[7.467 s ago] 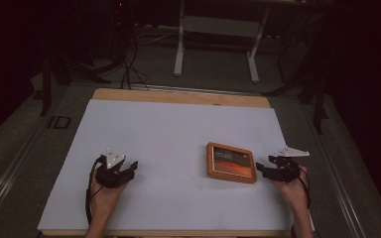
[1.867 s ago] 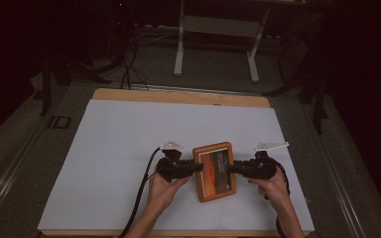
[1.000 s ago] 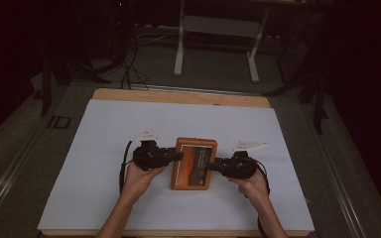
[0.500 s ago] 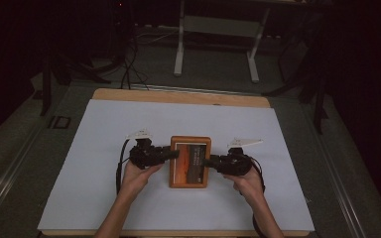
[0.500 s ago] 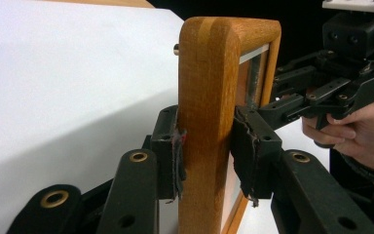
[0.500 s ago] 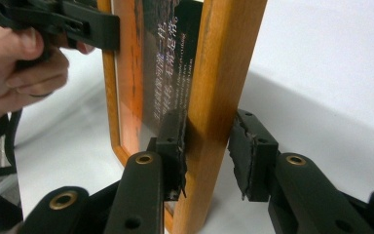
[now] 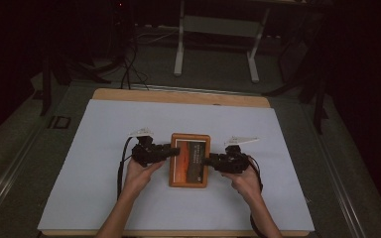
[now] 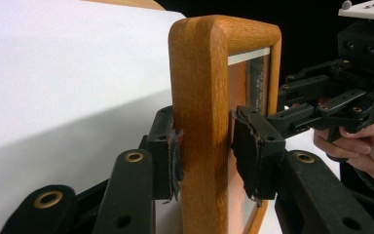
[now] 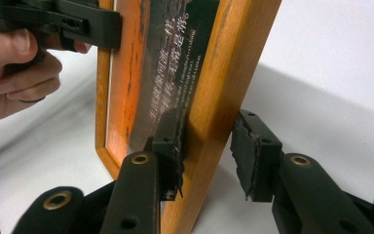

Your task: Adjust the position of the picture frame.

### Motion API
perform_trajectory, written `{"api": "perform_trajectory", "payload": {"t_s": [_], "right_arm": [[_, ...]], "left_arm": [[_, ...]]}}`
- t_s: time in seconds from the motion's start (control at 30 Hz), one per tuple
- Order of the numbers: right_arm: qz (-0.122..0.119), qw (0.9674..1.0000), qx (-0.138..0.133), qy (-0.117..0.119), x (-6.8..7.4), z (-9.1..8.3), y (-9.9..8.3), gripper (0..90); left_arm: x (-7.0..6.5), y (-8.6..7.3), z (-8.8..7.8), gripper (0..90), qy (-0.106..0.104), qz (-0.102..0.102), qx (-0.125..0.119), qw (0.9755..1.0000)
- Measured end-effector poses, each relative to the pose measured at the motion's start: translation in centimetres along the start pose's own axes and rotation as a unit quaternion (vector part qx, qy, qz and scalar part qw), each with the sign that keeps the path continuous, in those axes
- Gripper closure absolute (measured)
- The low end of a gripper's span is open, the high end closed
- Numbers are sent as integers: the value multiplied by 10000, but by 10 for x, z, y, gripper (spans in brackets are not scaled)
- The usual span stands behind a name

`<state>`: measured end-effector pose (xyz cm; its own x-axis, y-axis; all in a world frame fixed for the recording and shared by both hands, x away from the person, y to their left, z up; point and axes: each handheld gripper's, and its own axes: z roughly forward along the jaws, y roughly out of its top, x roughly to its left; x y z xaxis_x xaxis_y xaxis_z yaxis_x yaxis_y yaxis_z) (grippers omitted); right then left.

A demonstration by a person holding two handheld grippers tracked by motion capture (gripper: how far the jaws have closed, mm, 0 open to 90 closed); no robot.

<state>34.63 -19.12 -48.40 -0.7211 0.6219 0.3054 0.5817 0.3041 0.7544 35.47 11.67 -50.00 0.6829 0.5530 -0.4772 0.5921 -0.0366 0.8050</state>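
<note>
Both grippers sit at the frame (image 7: pixel 189 159), one on each side. Left gripper (image 7: pixel 171 150) straddles the frame's left rail near its top: in the left gripper view its one pad (image 8: pixel 174 155) touches the wood, while the other pad (image 8: pixel 246 152) stands a little off, over the glass, so the rail is between the jaws but not clamped; these jaws have just been opening. Right gripper (image 7: pixel 207 160) straddles the right rail lower down. In the right gripper view one pad (image 9: pixel 174 146) lies against the frame's front edge and the other pad (image 9: pixel 246 153) is clear of the wood, so this grip is loose too. The frame lies flat, picture up, near the middle of the white sheet (image 7: pixel 104 129) that covers the table (image 7: pixel 178 96), its long side pointing away from the person.
</note>
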Motion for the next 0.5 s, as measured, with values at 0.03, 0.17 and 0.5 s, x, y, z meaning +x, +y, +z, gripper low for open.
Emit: {"api": "perform_trajectory", "payload": {"t_s": [0.03,0.17,0.5], "right_arm": [[49,10000,-12,2,-1,1,-1,649],[105,9999,-37,8,-3,1,-2,646],[402,9991,137,-93,-12,11,1,614]], "left_arm": [[-1,0,1,612,50,20,1,10000],[-4,2,4,580,216,153,97,9996],[6,1,17,535,554,13,160,9983]]}}
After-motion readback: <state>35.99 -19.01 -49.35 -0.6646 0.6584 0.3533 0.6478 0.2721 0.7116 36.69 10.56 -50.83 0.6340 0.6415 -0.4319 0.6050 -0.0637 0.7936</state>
